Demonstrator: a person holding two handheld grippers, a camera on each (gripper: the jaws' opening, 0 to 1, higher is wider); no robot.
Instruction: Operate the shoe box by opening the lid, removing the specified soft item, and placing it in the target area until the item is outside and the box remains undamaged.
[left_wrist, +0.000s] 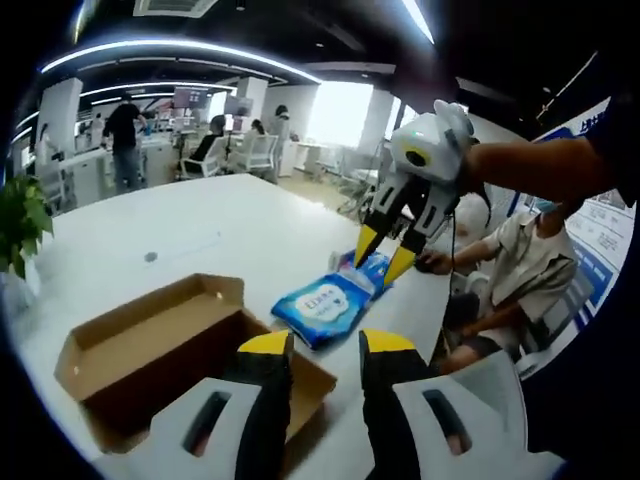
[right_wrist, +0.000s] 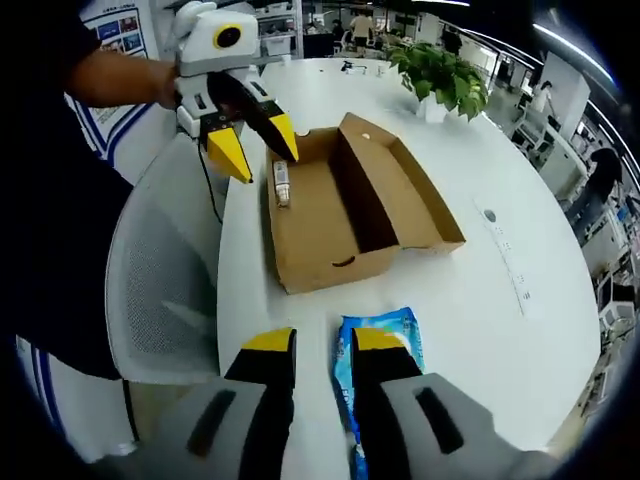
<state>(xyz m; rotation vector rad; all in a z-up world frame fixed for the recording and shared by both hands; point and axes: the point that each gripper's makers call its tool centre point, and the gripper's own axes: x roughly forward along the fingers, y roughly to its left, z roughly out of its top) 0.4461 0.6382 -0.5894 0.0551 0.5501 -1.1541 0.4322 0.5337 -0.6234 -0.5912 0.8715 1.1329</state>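
White table (right_wrist: 480, 300): wipes pack (right_wrist: 385, 345) just under open right tool (right_wrist: 311, 342).

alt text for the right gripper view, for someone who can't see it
An open cardboard shoe box sits on a white table, with a blue pack of wipes lying outside it near the right gripper. The left gripper, jaws apart, hovers at the box's far corner, and a potted plant stands beyond.

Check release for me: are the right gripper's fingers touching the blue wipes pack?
Cannot tell. In the left gripper view the right gripper has open fingers whose tips meet the blue wipes pack, with no plain gap or contact.
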